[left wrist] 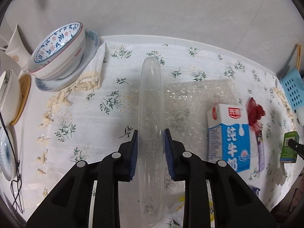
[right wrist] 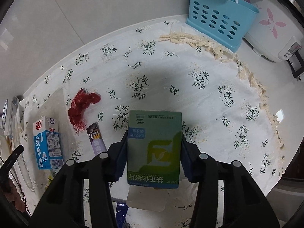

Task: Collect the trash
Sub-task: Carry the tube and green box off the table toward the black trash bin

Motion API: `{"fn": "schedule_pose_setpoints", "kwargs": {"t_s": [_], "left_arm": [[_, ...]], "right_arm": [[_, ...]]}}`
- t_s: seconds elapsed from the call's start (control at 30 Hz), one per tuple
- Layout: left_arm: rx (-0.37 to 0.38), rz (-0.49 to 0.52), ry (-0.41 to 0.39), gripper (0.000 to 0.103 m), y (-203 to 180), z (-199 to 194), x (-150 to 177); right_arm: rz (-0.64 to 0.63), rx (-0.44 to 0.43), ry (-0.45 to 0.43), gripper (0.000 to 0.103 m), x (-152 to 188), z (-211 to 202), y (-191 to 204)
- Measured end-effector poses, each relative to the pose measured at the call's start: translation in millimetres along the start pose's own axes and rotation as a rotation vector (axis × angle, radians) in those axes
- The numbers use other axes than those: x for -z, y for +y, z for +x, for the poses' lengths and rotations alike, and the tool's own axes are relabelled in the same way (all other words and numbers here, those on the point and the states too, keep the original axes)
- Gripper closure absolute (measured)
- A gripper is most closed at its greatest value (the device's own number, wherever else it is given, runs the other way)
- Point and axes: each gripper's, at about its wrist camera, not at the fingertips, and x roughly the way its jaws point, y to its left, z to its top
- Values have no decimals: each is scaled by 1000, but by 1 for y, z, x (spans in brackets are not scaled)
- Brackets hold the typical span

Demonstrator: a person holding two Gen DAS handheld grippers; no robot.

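Trash in both grippers!
Left gripper pinches clear plastic lid; right gripper clamps green box; milk carton at three o'clock.

- I see soft, even, fairly bright indoor light on both feeds, slightly cool.
- Right wrist: a dark round shadow falls on the cloth ahead of the box.
- Left wrist: highlights glint off the bubble wrap; the carton looks slightly smeared.
- Both views bow strongly at the edges, with black corners.
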Motion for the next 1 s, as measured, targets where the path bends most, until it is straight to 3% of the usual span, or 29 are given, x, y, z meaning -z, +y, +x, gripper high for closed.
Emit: {"fn": "schedule_pose_setpoints", "kwargs": {"t_s": [0.43, 1.0], "left_arm": [[44, 37, -50, 78, -19, -64, 36], [119, 63, -87, 78, -31, -106, 80]], "right_arm": [[-70, -32, -101, 57, 28, -56, 11], [-125, -37, -175, 57, 76, -105, 20]]}}
